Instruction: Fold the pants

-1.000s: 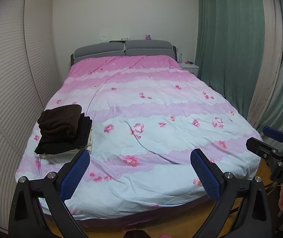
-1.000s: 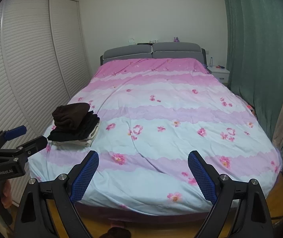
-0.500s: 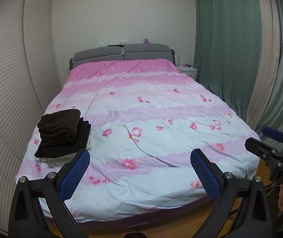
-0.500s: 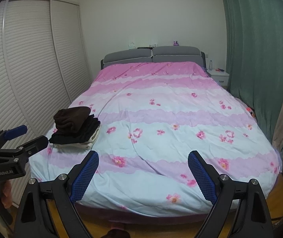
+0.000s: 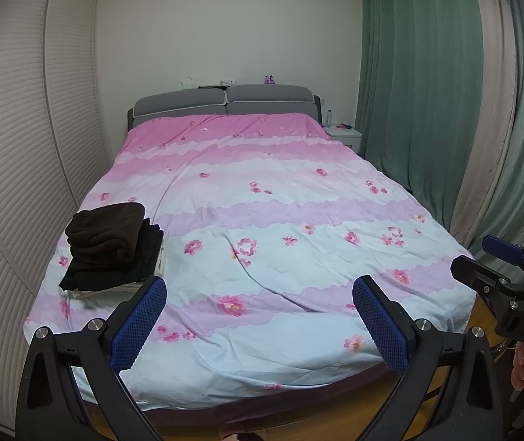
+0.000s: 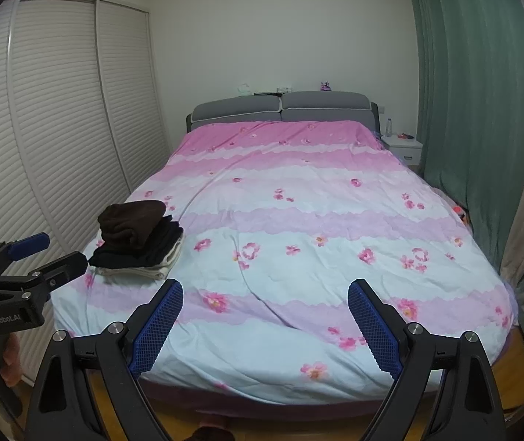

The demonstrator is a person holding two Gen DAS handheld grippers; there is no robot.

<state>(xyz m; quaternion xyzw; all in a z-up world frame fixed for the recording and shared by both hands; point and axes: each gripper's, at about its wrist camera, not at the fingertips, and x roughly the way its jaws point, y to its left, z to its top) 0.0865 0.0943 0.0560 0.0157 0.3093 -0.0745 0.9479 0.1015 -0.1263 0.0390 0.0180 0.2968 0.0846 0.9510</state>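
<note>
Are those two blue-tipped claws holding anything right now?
No. The left gripper and the right gripper both stand open and empty above the bed's foot; the folded clothes stack lies untouched.

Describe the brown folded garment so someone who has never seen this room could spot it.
Find the bed with the pink flowered cover. Near its foot, on the wardrobe side, sits a clothes stack. The brown garment tops it, above black and cream layers.
</note>
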